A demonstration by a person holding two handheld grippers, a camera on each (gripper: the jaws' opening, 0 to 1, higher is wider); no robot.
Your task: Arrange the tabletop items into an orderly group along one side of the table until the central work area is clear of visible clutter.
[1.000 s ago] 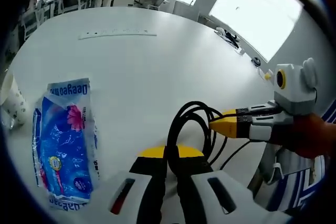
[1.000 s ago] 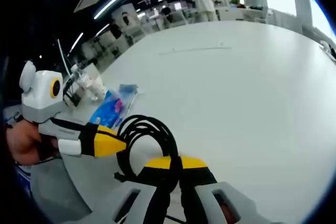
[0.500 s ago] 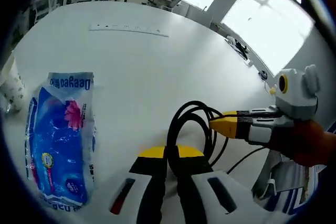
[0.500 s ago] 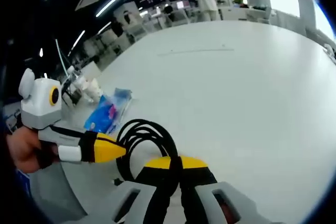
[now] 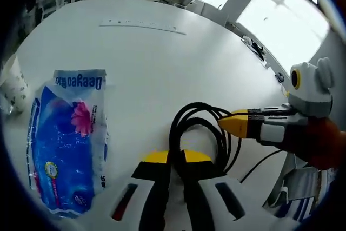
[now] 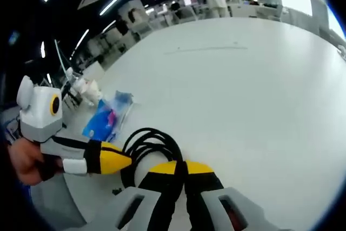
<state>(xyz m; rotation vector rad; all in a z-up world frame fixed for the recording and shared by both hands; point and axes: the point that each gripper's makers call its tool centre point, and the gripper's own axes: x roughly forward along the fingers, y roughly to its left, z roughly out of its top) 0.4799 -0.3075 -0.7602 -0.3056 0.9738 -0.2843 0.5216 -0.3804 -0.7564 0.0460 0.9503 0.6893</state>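
Left gripper view: the left gripper [image 5: 174, 158], jaws pinched together on a coiled black cable [image 5: 195, 131], works low over the white worktop [image 5: 151, 63]. Right gripper [image 5: 238, 124] comes in from the right w/ yellow tips at the coil's far loop, a hand [image 5: 319, 142] behind it. A blue tissue pack [image 5: 67, 139] lies flat at left, near a paper cup [image 5: 13, 87] at the edge. Right gripper view: right gripper [image 6: 181, 167] is likewise clamped on the cable [image 6: 148, 147]; left gripper [image 6: 116, 162] touches the coil, tissue pack [image 6: 105, 118] just beyond.

White table [image 5: 162, 47] — blue packet [image 5: 65, 133], cable coil [image 5: 200, 133]
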